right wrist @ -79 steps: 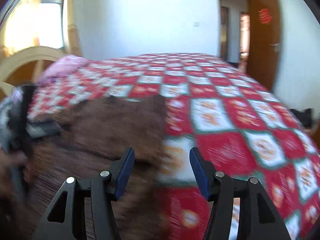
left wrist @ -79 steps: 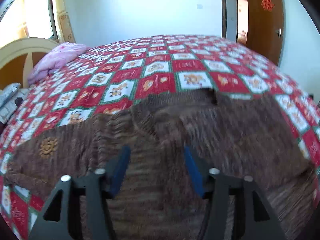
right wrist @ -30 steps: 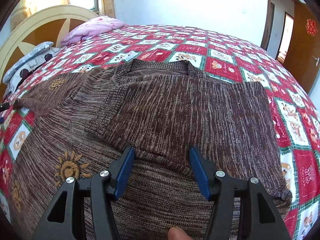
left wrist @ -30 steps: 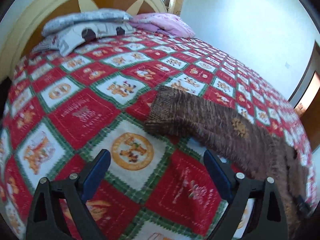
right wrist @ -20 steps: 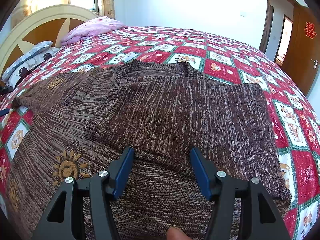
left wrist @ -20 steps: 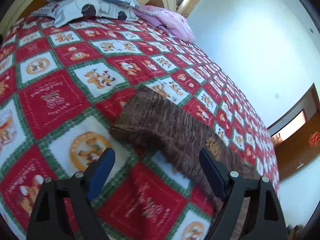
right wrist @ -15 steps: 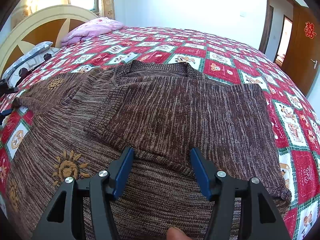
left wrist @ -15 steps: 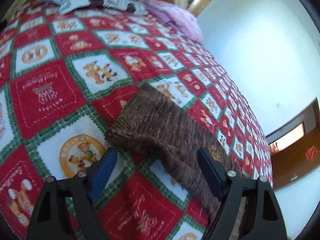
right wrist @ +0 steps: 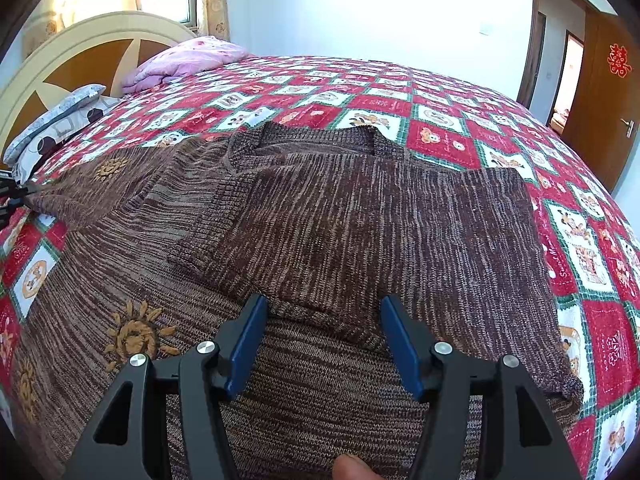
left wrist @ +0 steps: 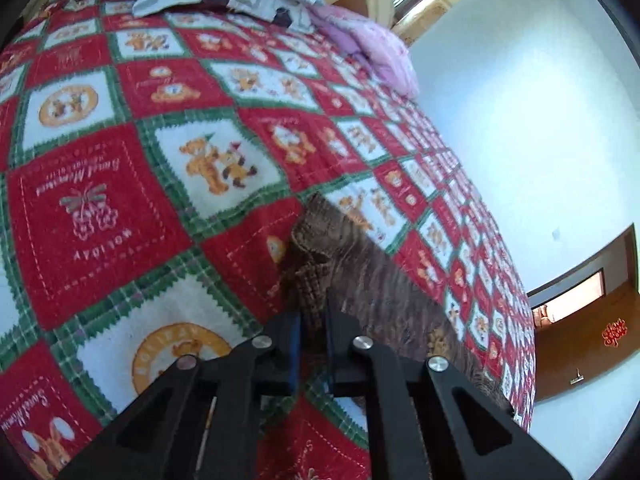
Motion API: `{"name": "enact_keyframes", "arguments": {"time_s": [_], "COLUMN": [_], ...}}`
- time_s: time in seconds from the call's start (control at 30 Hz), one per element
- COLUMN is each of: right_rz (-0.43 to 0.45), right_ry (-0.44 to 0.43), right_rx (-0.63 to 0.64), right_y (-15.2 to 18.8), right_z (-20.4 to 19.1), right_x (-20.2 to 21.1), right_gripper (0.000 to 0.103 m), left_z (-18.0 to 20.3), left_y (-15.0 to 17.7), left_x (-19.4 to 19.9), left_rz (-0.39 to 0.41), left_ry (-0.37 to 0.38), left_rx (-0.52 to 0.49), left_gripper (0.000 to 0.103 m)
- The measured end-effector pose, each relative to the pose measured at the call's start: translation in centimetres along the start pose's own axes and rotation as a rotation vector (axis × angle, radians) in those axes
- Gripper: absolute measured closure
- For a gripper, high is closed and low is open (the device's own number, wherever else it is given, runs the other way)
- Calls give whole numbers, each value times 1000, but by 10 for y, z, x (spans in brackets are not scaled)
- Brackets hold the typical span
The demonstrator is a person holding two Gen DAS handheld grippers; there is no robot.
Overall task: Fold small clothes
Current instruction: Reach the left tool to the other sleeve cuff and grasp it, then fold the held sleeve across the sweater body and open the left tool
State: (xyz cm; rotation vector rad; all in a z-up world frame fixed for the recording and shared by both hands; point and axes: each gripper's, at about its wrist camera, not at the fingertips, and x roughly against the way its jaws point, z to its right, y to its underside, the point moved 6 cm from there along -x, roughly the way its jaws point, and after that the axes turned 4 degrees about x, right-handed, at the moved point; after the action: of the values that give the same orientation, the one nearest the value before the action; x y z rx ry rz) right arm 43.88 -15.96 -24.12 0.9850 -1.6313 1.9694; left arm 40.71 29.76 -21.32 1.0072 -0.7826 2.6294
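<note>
since 0.5 s ago left gripper (left wrist: 311, 322) went from wide open to clamped on the sleeve cuff (left wrist: 308, 264).
right gripper (right wrist: 322, 334) held open, hovering over the folded near part of the brown sweater (right wrist: 320, 216), which lay flat on the red patchwork quilt (right wrist: 440, 112); sleeve reached far left.

The bedspread (left wrist: 100, 208) squares read "HOLIDAY" and "Sweet Memories", seen upside down.
</note>
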Motion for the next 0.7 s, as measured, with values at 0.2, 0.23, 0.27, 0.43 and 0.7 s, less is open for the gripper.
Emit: {"name": "enact_keyframes", "arguments": {"time_s": [0.2,0.23,0.27,0.43,0.7], "right_rz": [1,2,3,9,30], "right_ry": [-1,-2,-3,-26,-81], "right_rx": [-2,-3,-5,-24,-72], "right_y": [0,0,-1,-2,-1], "right_z": [0,0,1,3,8], "right_x": [1,1,2,2,4], "right_gripper": [42,42,42,42,38], "left_z": [33,41,51,100,161], "left_y": [-5,-5,-5,7,41], "left_x": [21,26,31,53,64], "left_rz": [72,85,93,126,85], "left_ry": [53,66,88,170,261], "left_rx": [-89,-109,-132,-258,-347], "left_gripper": [94,94,94,94,94]}}
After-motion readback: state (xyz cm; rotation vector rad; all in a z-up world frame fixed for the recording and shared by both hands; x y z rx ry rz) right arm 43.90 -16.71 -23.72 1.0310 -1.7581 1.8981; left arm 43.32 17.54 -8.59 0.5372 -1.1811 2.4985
